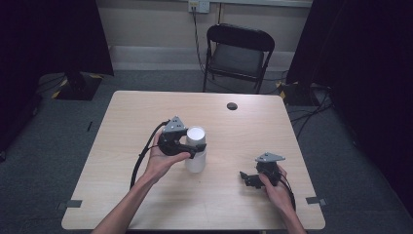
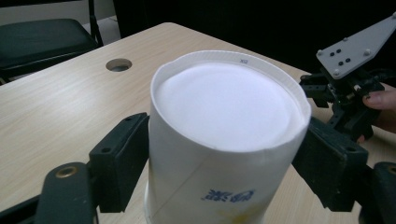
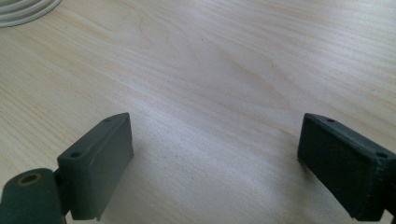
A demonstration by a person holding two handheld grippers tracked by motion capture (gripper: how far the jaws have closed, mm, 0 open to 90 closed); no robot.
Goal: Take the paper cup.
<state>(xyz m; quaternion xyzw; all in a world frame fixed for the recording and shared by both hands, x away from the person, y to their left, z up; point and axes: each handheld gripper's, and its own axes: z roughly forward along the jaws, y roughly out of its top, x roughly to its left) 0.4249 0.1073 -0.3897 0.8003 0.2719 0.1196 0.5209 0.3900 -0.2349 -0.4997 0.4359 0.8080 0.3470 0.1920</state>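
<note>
Gripping white paper cup (image 2: 224, 140) at both sides, left gripper (image 2: 224, 163) sitting bottom of left gripper view, black pads (image 2: 119, 158) pressing the cup wall left and right, rim bulging slightly out of round. Standing upside down, cup showing its recessed white base on top and blue print low on the wall. Lying beyond cup at upper left of that view: round cable hole (image 2: 118, 64) in wooden table (image 2: 56, 107); showing at right edge, the other gripper with its grey plate and a fingertip.

Holding nothing, right gripper (image 3: 215, 163) jaws standing wide apart at bottom of right gripper view, bare wood between them, white cup rim curving in at top left corner.

Sitting centre of high view, cup (image 1: 196, 148) standing on table (image 1: 122, 122) mid-frame, left gripper (image 1: 187, 146) clamping it from the left, hand (image 1: 163, 161) behind. Resting lower right, well apart from cup, right gripper (image 1: 248, 178) in right hand (image 1: 275, 187), jaws pointing left. Standing past the far table edge at top centre, black folding chair (image 1: 238, 53).
</note>
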